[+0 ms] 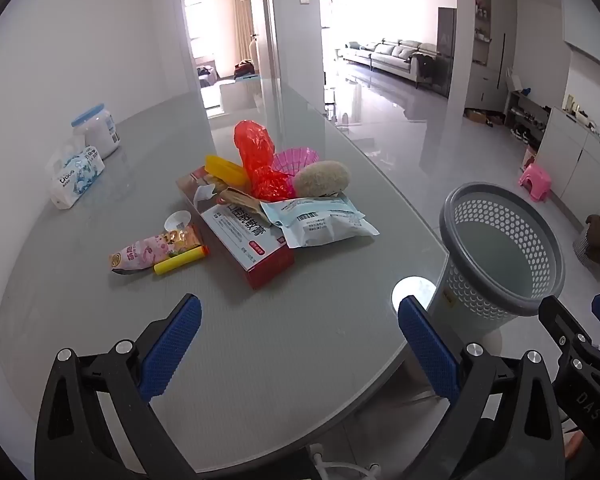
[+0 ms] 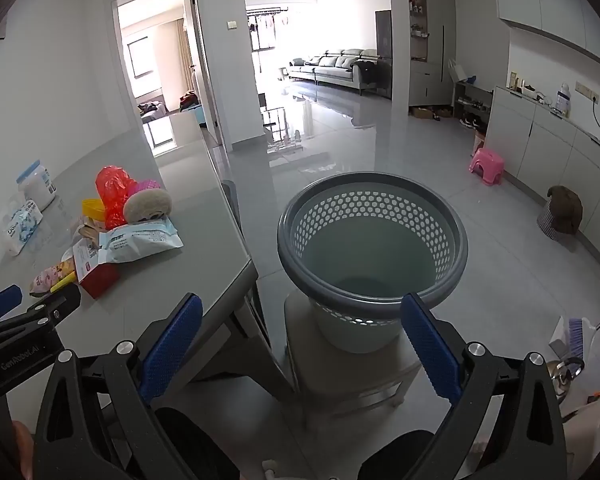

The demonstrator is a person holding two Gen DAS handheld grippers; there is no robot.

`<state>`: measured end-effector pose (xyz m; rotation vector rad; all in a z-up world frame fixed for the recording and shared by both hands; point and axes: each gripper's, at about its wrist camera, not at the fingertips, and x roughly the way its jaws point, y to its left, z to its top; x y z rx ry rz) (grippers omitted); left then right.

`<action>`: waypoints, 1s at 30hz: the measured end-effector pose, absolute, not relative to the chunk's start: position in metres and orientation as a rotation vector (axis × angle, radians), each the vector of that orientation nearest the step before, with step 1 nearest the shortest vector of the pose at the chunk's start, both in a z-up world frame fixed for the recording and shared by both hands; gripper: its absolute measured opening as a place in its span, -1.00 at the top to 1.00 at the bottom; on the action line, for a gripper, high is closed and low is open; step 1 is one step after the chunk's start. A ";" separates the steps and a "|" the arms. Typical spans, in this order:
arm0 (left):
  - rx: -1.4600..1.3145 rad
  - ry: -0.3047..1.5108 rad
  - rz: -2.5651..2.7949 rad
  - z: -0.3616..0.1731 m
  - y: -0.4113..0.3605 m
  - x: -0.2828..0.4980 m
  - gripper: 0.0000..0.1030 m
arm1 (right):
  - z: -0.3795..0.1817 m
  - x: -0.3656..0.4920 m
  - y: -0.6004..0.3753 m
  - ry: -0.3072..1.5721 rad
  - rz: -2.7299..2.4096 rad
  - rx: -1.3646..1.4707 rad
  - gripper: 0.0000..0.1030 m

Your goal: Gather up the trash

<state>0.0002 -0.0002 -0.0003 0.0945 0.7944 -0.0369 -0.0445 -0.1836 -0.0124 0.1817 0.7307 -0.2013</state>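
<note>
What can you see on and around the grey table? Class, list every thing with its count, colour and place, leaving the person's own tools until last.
table: 1, grey, left of the basket
red bag: 1, red, back of the pile
pink cup: 1, pink, beside the red bag
yellow lid: 1, yellow, left of the red bag
round sponge: 1, beige, right of pile
box: 1, red and white, pile front
pale wrapper: 1, light blue, on the box
snack packet: 1, pink, left of box
yellow tube: 1, against the packet
tissue pack: 1, white-blue, far left
jar: 1, white, blue lid, behind tissues
basket: 1, grey, on a stool
pink stool: 1, on the floor
left hand-held gripper: open
right hand-held gripper: open
</note>
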 end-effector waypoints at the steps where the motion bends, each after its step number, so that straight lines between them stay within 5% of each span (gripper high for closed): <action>1: 0.093 0.796 -0.038 0.000 0.000 0.000 -0.88 | -0.012 -0.045 -0.184 0.729 -0.200 0.183 -0.84; 30: 0.086 0.783 -0.042 -0.001 0.007 -0.009 -0.88 | -0.004 -0.050 -0.167 0.714 -0.179 0.142 -0.84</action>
